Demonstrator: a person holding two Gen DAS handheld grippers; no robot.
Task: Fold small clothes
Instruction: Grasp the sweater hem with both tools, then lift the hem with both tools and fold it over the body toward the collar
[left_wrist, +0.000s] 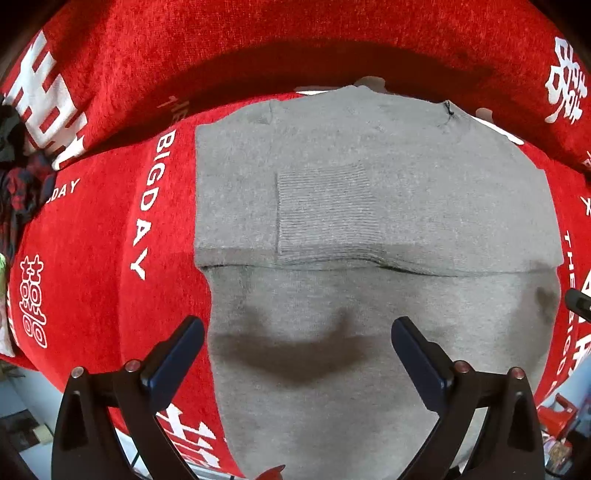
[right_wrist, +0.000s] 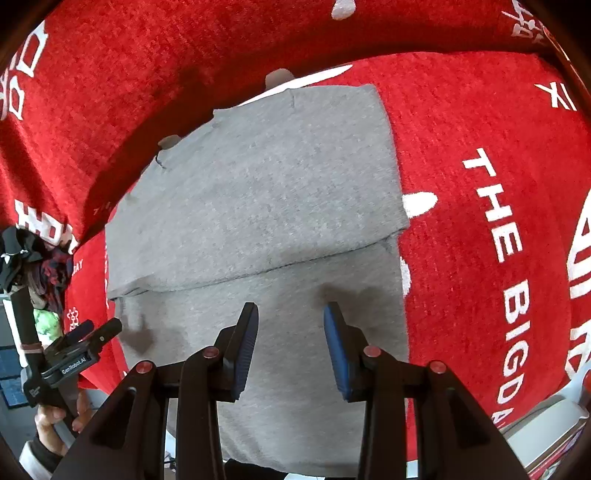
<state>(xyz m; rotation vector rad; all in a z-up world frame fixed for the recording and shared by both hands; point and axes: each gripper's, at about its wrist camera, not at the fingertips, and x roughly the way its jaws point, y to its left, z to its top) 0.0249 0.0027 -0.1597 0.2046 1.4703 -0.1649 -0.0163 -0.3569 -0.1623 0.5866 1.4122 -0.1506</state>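
A grey knit garment (left_wrist: 369, 206) lies flat on the red printed cloth (left_wrist: 92, 258). Its far part is folded over the near part, with the fold's edge running across the middle (left_wrist: 369, 264); a ribbed cuff patch (left_wrist: 325, 210) shows on top. My left gripper (left_wrist: 297, 343) is open and empty, hovering over the garment's near part. The same garment shows in the right wrist view (right_wrist: 258, 206). My right gripper (right_wrist: 290, 332) is open and empty, also over the near part. The left gripper also shows at the left of the right wrist view (right_wrist: 99, 332).
A pile of dark and plaid clothes (left_wrist: 18, 177) sits at the left edge of the red cloth, also seen in the right wrist view (right_wrist: 40, 266). The cloth's near edge drops off toward the floor (left_wrist: 26, 398). A red backrest rises behind the garment (left_wrist: 295, 44).
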